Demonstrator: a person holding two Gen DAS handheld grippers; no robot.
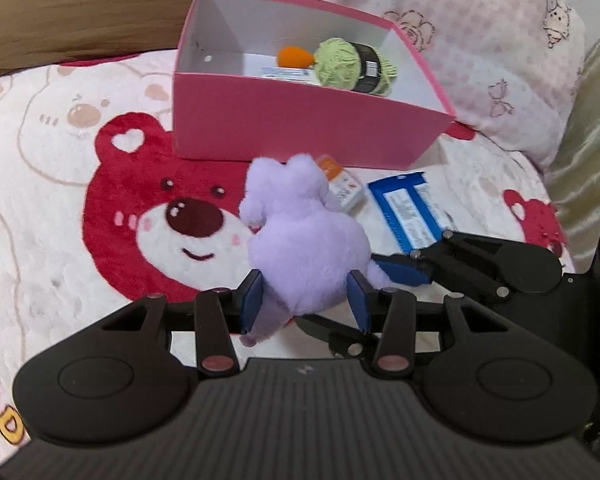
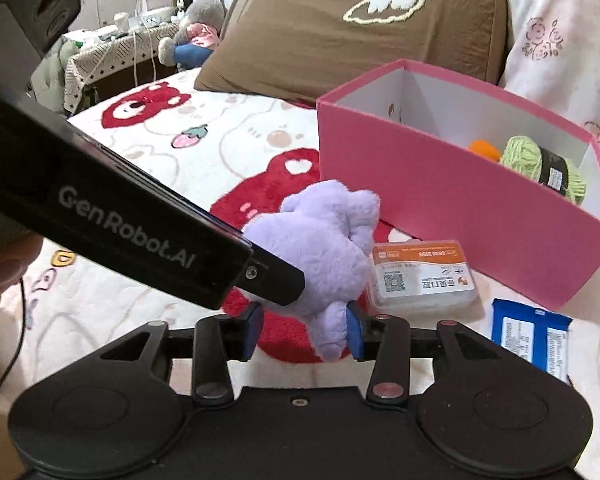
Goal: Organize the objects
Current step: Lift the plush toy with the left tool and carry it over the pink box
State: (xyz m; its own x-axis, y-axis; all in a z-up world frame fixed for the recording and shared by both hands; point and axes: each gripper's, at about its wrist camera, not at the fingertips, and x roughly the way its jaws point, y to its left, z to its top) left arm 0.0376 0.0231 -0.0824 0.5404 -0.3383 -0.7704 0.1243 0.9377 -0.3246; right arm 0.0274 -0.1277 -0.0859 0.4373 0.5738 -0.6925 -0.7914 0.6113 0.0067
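Note:
A purple plush toy (image 1: pixel 304 232) lies on the bear-print blanket in front of a pink open box (image 1: pixel 300 128). My left gripper (image 1: pixel 306 298) is closed on the plush's lower body. My right gripper (image 2: pixel 306 330) has its blue pads either side of a plush limb (image 2: pixel 332 336), and it also shows in the left wrist view (image 1: pixel 400 272) beside the toy. The box (image 2: pixel 460 208) holds a green yarn ball (image 1: pixel 352 64), an orange object (image 1: pixel 294 56) and a white packet.
An orange-and-white card case (image 2: pixel 422 276) and a blue packet (image 2: pixel 530 336) lie on the blanket before the box. A brown pillow (image 2: pixel 340 32) and a pink floral pillow (image 1: pixel 480 40) sit behind it. The left tool's black body (image 2: pixel 120 224) crosses the right view.

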